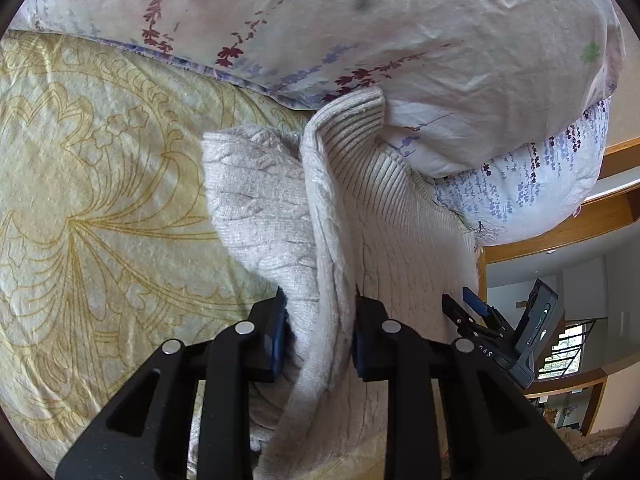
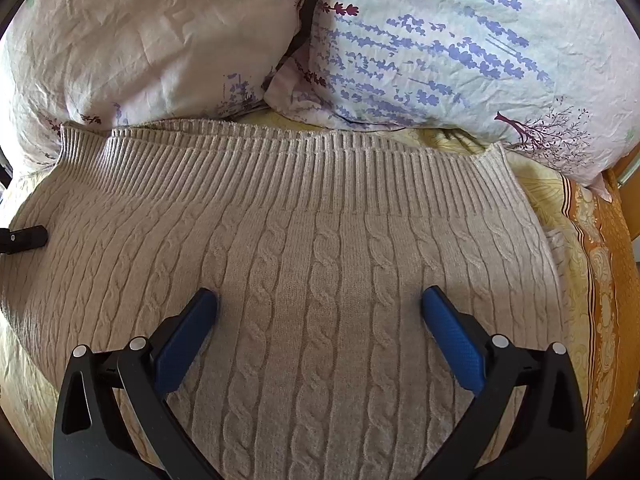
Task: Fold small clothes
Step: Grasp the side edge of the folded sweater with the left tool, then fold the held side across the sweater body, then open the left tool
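Note:
A beige cable-knit sweater [image 2: 320, 240] lies spread on the bed, its ribbed hem [image 2: 304, 168] against the pillows. In the left wrist view, one edge of the sweater [image 1: 260, 208] is lifted into an upright fold, and my left gripper [image 1: 320, 300] is shut on it, blue pads pressing both sides. My right gripper [image 2: 319, 295] is open and wide over the middle of the knit, with only flat fabric between its fingers. The right gripper [image 1: 472, 312] also shows at the sweater's far side in the left wrist view.
Two floral pillows [image 2: 140, 40] [image 2: 460, 48] bulge right behind the hem. A yellow patterned bedsheet [image 1: 80, 200] covers the bed on the left, with an orange border [image 2: 600, 280] on the right. A wooden bed frame [image 1: 560, 236] and the room lie beyond.

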